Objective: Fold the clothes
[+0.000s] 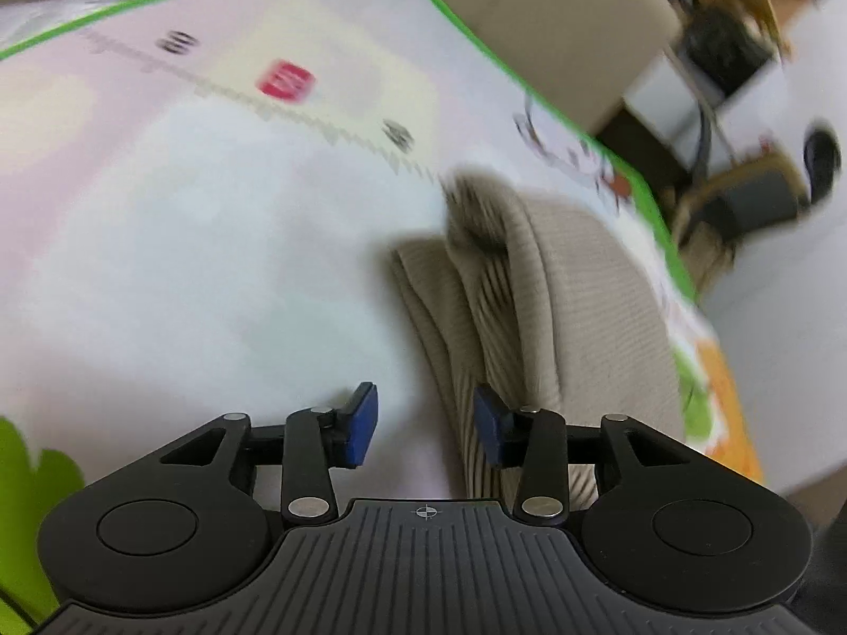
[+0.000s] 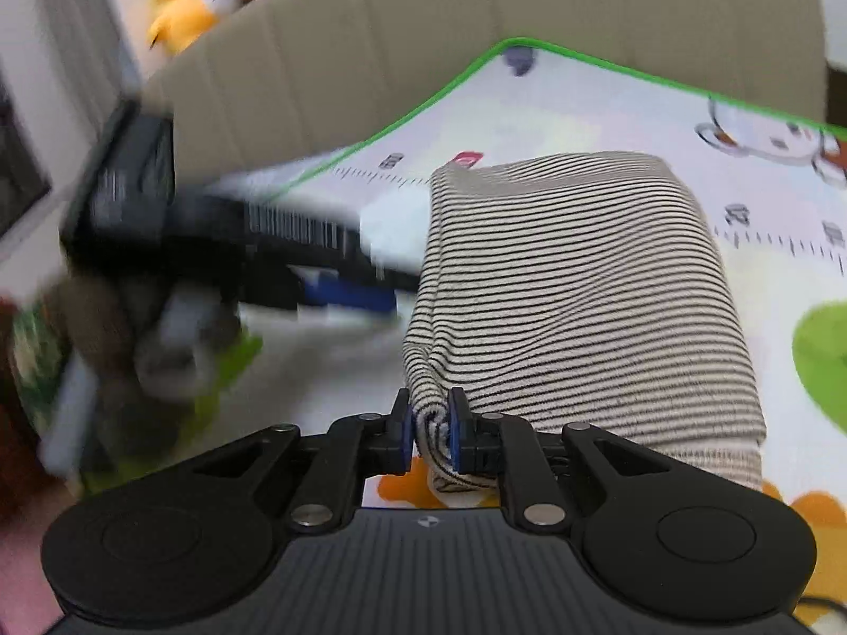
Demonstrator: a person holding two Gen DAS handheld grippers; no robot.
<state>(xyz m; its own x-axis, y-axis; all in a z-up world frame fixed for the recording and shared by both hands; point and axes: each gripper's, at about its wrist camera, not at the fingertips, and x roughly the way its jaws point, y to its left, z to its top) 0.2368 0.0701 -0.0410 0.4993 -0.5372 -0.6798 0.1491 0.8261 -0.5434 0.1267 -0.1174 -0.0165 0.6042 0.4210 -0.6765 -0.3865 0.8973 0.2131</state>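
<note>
A cream garment with thin black stripes point(image 2: 571, 291) lies folded on a pale play mat point(image 2: 767, 264). My right gripper point(image 2: 430, 431) is shut on the garment's near left corner, a bunched fold pinched between the blue pads. In the left wrist view the same garment point(image 1: 556, 307) shows as a folded beige ribbed stack. My left gripper point(image 1: 426, 426) is open, its blue pads point(image 1: 362, 423) apart, with the garment's left edge running between them. The left gripper also shows blurred in the right wrist view point(image 2: 296, 259), left of the garment.
The mat point(image 1: 185, 238) has a green border and printed rulers and cartoons. A beige sofa point(image 2: 423, 26) rises behind it. A yellow plush toy point(image 2: 182, 0) sits at the far left. Furniture and cables point(image 1: 741, 79) stand beyond the mat's right edge.
</note>
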